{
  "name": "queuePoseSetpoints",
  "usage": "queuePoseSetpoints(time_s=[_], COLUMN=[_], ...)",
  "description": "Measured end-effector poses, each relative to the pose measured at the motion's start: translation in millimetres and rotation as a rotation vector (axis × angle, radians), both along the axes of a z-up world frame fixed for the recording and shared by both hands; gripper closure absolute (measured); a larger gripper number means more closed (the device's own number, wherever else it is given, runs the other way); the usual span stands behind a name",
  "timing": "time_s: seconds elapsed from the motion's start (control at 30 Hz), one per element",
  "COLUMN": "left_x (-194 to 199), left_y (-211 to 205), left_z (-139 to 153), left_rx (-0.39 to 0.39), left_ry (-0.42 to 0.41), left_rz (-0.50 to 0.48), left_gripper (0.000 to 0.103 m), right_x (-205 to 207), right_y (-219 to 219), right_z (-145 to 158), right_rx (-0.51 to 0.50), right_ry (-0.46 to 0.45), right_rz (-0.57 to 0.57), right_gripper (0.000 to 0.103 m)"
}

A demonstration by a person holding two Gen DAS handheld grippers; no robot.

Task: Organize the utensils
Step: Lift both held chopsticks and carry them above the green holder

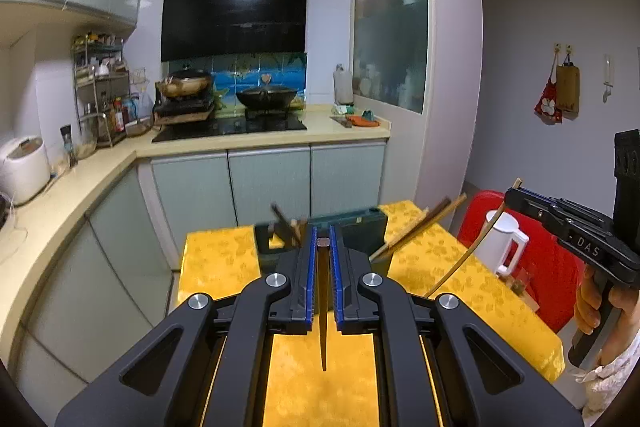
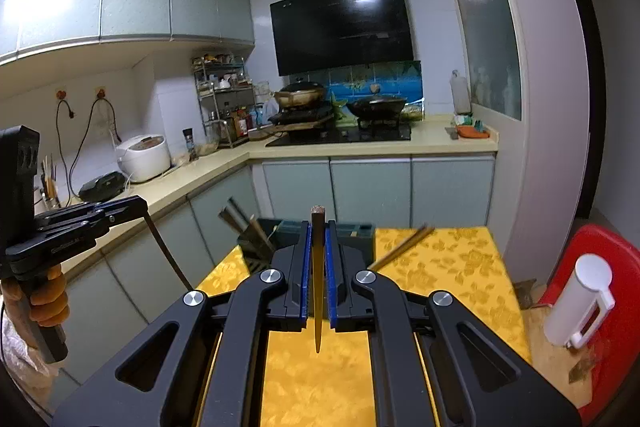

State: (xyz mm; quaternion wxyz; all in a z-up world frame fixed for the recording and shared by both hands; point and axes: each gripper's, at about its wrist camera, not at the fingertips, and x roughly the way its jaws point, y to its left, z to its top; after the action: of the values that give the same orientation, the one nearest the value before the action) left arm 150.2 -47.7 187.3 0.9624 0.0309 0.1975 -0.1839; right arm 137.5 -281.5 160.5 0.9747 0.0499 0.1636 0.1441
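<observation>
My left gripper (image 1: 322,231) is shut on a dark chopstick (image 1: 323,311), which runs back between the blue pads with its tip toward the camera. My right gripper (image 2: 318,227) is shut on another chopstick (image 2: 318,291) the same way. Each gripper shows in the other's view: the right gripper (image 1: 511,194) with its pale chopstick (image 1: 460,263) slanting down, the left gripper (image 2: 140,205) with its dark chopstick (image 2: 168,255) hanging. Ahead, at the table's far edge, stands a dark utensil holder (image 1: 362,231) (image 2: 360,233) with several chopsticks (image 1: 424,227) (image 2: 400,247) leaning out of it.
The table (image 1: 220,259) wears a yellow patterned cloth. A white jug (image 1: 502,239) (image 2: 580,303) stands on a red seat (image 1: 556,267) at the right. Beyond are the kitchen counter (image 1: 264,141), a stove with pans (image 1: 266,97) and a rice cooker (image 2: 144,157).
</observation>
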Motion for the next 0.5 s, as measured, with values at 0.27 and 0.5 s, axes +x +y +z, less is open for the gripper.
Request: queuePoseSetpoints(time_s=[0.27, 0.5], left_x=[30.3, 57.7], left_y=[-28.0, -47.6], left_z=[41.5, 68.0], left_rx=[-0.001, -0.011], left_ry=[-0.059, -0.112], left_rz=[-0.012, 0.011], left_gripper=[0.097, 0.097], right_x=[27.5, 47.5], right_y=[-3.5, -9.4], right_z=[25.4, 42.3], right_rx=[-0.018, -0.010], right_ry=[-0.030, -0.050], right_rz=[-0.013, -0.023], right_gripper=[0.096, 0.096])
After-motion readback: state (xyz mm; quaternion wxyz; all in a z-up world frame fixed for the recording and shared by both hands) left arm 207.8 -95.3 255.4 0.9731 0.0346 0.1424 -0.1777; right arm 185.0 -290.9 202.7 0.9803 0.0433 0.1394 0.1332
